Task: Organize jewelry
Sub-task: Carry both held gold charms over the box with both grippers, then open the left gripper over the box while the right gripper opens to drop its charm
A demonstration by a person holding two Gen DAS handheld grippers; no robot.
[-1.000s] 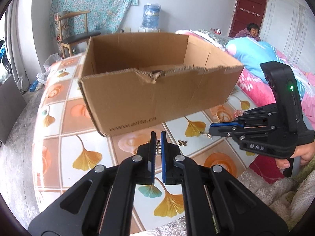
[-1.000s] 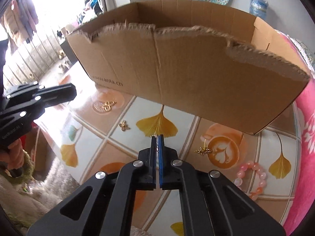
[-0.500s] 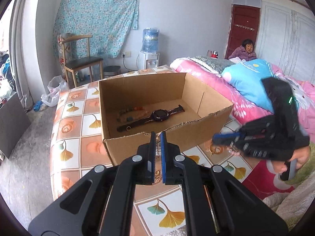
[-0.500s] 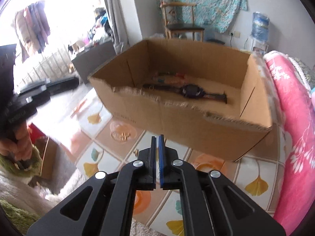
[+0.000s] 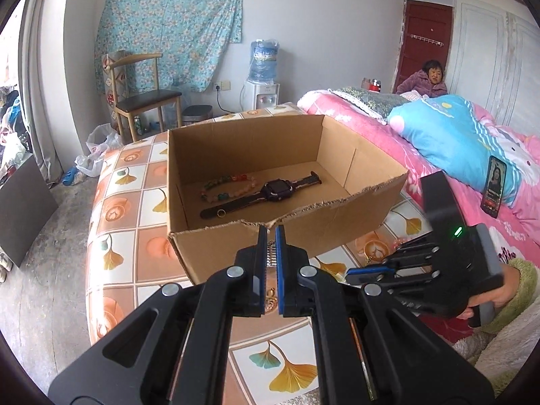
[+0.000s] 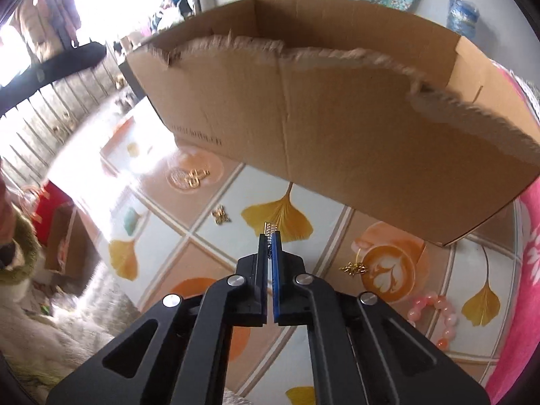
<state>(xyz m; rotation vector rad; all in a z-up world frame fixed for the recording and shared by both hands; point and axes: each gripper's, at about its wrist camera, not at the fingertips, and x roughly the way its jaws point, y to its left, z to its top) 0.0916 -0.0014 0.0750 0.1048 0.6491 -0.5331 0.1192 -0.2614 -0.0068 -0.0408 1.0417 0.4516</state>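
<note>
Jewelry lies in two places: some inside the cardboard box (image 5: 354, 168) and some loose on the tiled worktop (image 5: 131, 199) around it. In the left wrist view the box sits mid-frame with its open top showing. On its floor a black watch (image 5: 266, 194) lies stretched out flat, its long axis running from lower left to upper right, the face near the middle of the strap. Just behind it a multicoloured bead bracelet (image 5: 226, 185) lies along the same slant, touching or nearly touching the strap.

The left gripper (image 5: 271, 263) hangs in front of the box's torn near wall, its fingers pinching a small silvery chain piece (image 5: 271, 253) that stands upright between the pads. At the right of that frame the right gripper (image 5: 368, 271) is seen from the side, held in a hand (image 5: 496, 295) with a green fuzzy sleeve.

In the right wrist view the right gripper (image 6: 270, 263) points down at the worktop, its fingers closing on a short silvery chain (image 6: 270, 227) whose end pokes up past the tips. Loose on the tiles lie a gold clasp (image 6: 221, 215) to the upper left, a gold trinket (image 6: 194, 177) farther left, a gold charm (image 6: 354, 267) to the right, and a pink bead bracelet (image 6: 435, 317) at lower right.
</note>
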